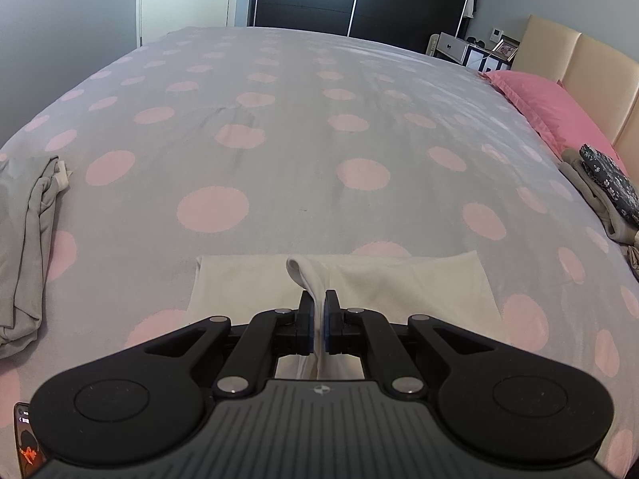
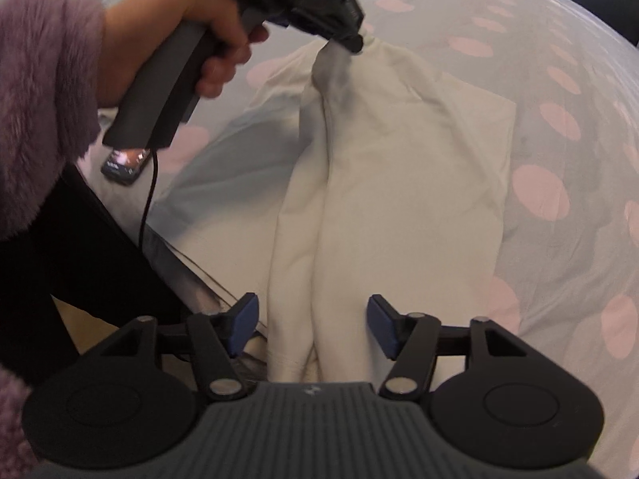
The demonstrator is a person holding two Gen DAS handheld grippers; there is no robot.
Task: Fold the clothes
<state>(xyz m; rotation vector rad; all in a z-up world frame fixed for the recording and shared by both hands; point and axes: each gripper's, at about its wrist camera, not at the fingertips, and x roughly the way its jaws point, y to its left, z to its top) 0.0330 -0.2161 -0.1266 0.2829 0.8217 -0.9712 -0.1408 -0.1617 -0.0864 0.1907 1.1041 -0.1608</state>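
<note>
Left gripper pinching a bunched fold of the white garment, pads pressed together on the cloth, fabric sticking up between the fingertips. Same pinch visible from the right wrist view: cloth lifted into a peak, rest draping down toward the near edge of the bed. Held by a hand in a fuzzy purple sleeve.

Right gripper spread wide, blue pads either side of the garment's hanging lower end, not pressing on it. Nothing gripped there yet.

Garment at the near edge of the bed, roughly mid-length, partly flat on the dotted cover, one end lifted, lower end hanging over the edge. Grey clothes bunched at the left edge, a folded stack at the right edge near the pink pillow. Phone lying near the bed's near edge.

Likely step: getting a second hold on the lower end to stretch or double the piece. To do well: close on both hanging layers together, near the hem, not on a single ply. Keep the left pinch tight and steady so the peak does not slip. Pull apart gently until creases flatten, then lay down onto open cover away from the edge. Risk: cloth sliding off the bed edge if released early.
</note>
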